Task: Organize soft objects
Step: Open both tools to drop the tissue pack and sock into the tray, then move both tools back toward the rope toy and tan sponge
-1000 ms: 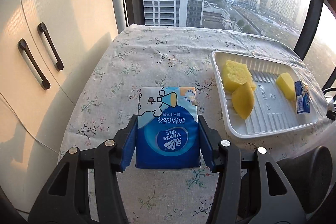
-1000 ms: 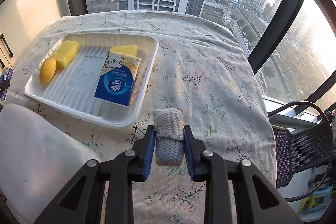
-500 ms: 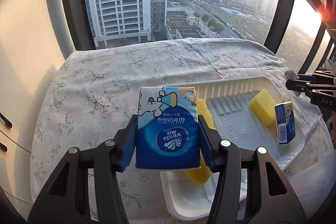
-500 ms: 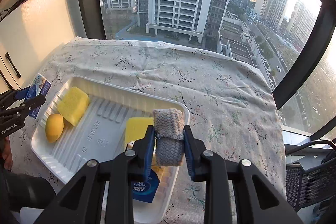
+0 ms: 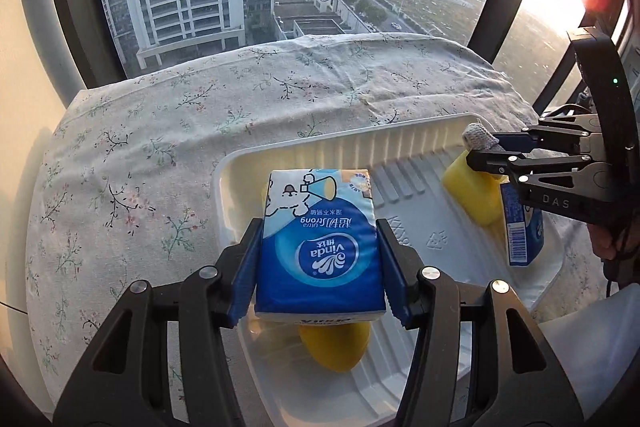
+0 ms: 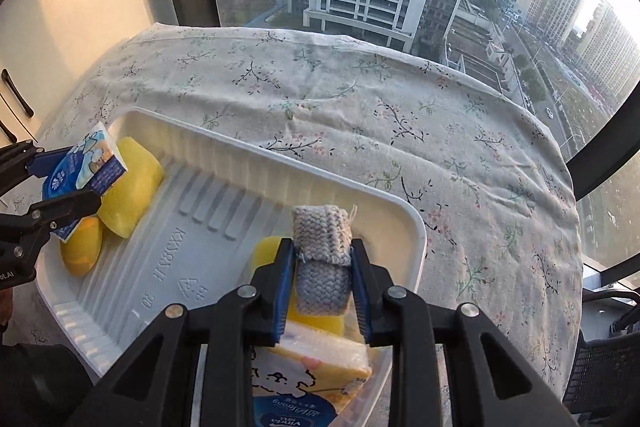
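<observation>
My left gripper [image 5: 320,263] is shut on a blue Vinda tissue pack [image 5: 318,247] and holds it above the left end of the white tray [image 5: 348,151]. My right gripper [image 6: 322,291] is shut on a folded grey knitted cloth [image 6: 322,251] above the tray's right end [image 6: 404,211]. In the tray lie yellow sponges [image 6: 130,183] [image 5: 474,195], a yellow lemon-shaped piece [image 5: 336,347] and a second tissue pack [image 6: 308,379]. Each gripper shows in the other's view, the right [image 5: 480,149] and the left [image 6: 72,183].
The tray sits on a table with a floral cloth [image 5: 160,131]. Large windows stand behind the table. A cream cabinet with dark handles [image 6: 16,95] is at the left. A mesh chair [image 6: 600,375] stands at the right.
Both grippers have moved in over the tray with their loads. The tissue pack now hangs over the tray's left end and the cloth over its right end.
</observation>
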### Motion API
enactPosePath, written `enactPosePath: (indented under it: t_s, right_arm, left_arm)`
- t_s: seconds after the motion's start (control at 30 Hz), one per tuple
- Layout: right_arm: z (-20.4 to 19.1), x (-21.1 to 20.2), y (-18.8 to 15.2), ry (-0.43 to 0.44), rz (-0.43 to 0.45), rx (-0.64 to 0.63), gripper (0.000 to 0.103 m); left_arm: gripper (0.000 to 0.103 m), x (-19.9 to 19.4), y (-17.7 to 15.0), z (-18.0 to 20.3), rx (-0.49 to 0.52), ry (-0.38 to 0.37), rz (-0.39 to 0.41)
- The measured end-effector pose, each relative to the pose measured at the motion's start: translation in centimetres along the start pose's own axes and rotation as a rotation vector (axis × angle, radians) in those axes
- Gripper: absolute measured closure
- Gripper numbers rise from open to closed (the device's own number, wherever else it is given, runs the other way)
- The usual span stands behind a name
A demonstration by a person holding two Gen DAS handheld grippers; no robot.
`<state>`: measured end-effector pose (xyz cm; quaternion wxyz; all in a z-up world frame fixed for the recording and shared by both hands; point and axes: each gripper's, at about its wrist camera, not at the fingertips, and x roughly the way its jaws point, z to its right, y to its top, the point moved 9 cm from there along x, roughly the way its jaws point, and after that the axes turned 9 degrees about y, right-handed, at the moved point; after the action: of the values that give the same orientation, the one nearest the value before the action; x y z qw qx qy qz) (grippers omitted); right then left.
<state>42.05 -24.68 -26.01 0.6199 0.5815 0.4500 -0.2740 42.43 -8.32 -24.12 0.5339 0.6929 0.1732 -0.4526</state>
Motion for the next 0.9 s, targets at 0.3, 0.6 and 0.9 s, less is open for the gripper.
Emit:
enactPosePath:
  t_s: [0.3, 0.6, 0.9]
  right_arm:
    - [-1.1, -1.0, -0.2, 0.022, 0.010, -0.015, 0.051]
    - [-1.6, -4.5, -0.4, -0.003, 0.072, -0.040, 0.038]
    - [0.0, -8.0, -2.6, -0.045, 0.094, -0.006, 0.038]
  left_arm:
    - [0.051, -0.6, -0.2, 0.5, 0.016, 0.031, 0.005]
    - [0.051, -3.5, 0.0, -0.4, -0.034, 0.038, 0.051]
    - [0.051, -6.1, -0.5, -2.7, -0.115, 0.095, 0.082]
